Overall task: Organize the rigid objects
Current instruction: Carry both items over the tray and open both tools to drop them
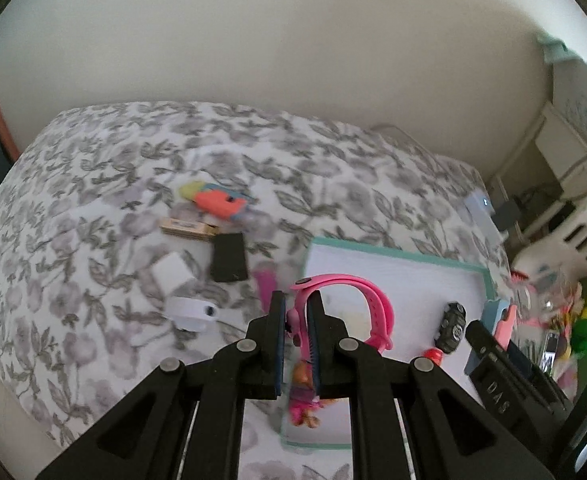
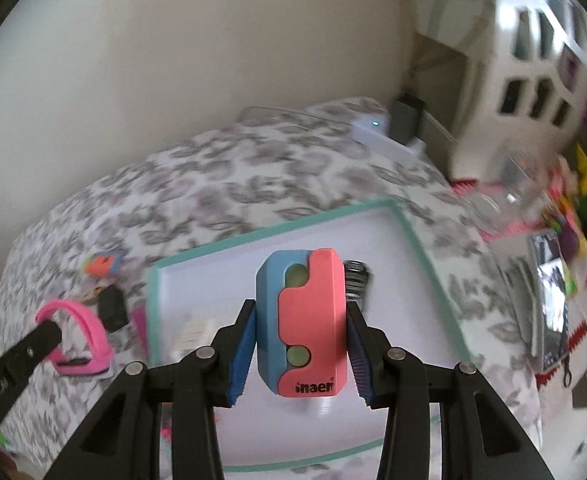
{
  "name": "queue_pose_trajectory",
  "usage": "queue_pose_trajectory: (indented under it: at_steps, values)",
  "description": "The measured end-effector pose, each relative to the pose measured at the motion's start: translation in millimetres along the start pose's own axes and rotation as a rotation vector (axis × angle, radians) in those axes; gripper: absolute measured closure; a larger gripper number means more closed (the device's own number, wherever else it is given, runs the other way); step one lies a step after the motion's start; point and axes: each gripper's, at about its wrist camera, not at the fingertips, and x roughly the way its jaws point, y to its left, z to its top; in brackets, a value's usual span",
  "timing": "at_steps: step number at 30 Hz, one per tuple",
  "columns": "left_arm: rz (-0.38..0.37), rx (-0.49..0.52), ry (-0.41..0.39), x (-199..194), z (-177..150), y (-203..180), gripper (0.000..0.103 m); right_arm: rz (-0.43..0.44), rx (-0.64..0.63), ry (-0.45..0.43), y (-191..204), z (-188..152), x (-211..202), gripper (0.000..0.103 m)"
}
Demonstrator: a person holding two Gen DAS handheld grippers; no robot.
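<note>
Tray (image 1: 397, 257) is the target: left hand-held gripper (image 1: 296, 312) pinches the pink watch (image 1: 367, 304) above it, right hand-held gripper (image 2: 301, 344) clamps the pink-blue block (image 2: 299, 320) over its middle. I'd lower both into bare spots, clear of the black cylinder (image 1: 450, 326).

A pink watch (image 1: 367, 304), strap looped, hangs pinched by its band over the teal-rimmed white tray (image 1: 397, 258). A coral-and-blue block (image 2: 301, 322) with two green dots stands upright, clamped above the tray. A dark ribbed object (image 1: 450, 326) lies on the tray's right side
</note>
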Motion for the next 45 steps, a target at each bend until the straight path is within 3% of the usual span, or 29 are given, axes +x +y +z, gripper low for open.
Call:
queue_pose_trajectory:
  at_steps: [4,17,26,38,45]
  values:
    - [-0.029,0.052,0.050,14,-11,-25,0.092,-0.037,0.047,0.037,-22,0,12,0.058]
    - [0.013,0.175,0.226,69,-51,-54,0.092,-0.090,0.086,0.183,-45,-18,54,0.058]
    - [0.029,0.230,0.228,83,-58,-60,0.092,-0.123,0.116,0.254,-55,-29,73,0.058]
    - [0.015,0.230,0.215,90,-56,-58,0.092,-0.143,0.140,0.273,-60,-31,77,0.058]
    - [0.005,0.229,0.246,95,-58,-58,0.092,-0.139,0.134,0.289,-60,-34,80,0.057]
